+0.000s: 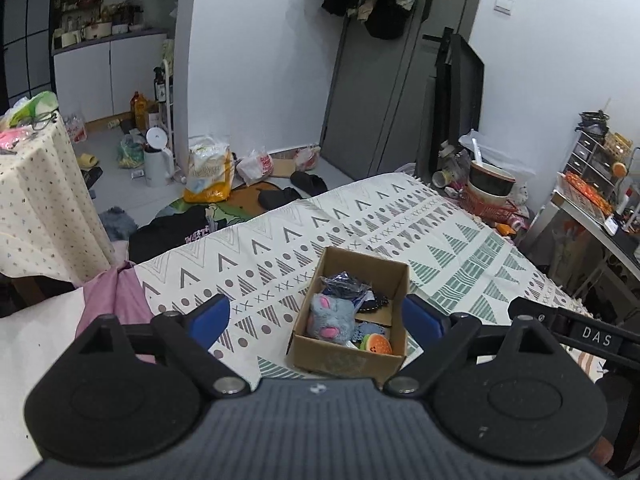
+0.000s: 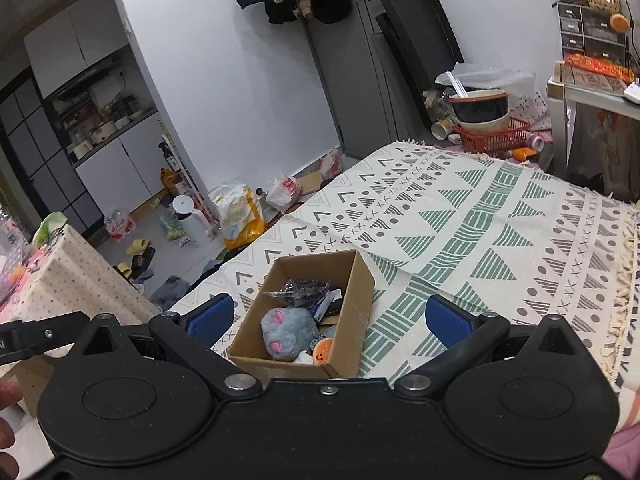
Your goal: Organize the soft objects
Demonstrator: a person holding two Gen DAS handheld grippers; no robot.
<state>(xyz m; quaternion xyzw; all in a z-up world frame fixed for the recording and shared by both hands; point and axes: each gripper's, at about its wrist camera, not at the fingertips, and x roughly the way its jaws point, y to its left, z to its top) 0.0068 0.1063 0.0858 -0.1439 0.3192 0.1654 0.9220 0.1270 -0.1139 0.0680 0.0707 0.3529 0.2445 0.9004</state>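
Below centre in both views, I see the cardboard box on the patterned cloth, holding a grey plush mouse, an orange toy and a dark plastic packet. My left gripper and right gripper both stand spread wide and empty, their blue pads flanking the box.

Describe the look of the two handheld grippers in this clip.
Both match: the left gripper and right gripper have matte black bodies with rounded, disc-embossed housings, black linkage arms on silver pivot pins, and blue ribbed pads on the fingers. The left wrist view shows "DAS" lettering on the right gripper's side.
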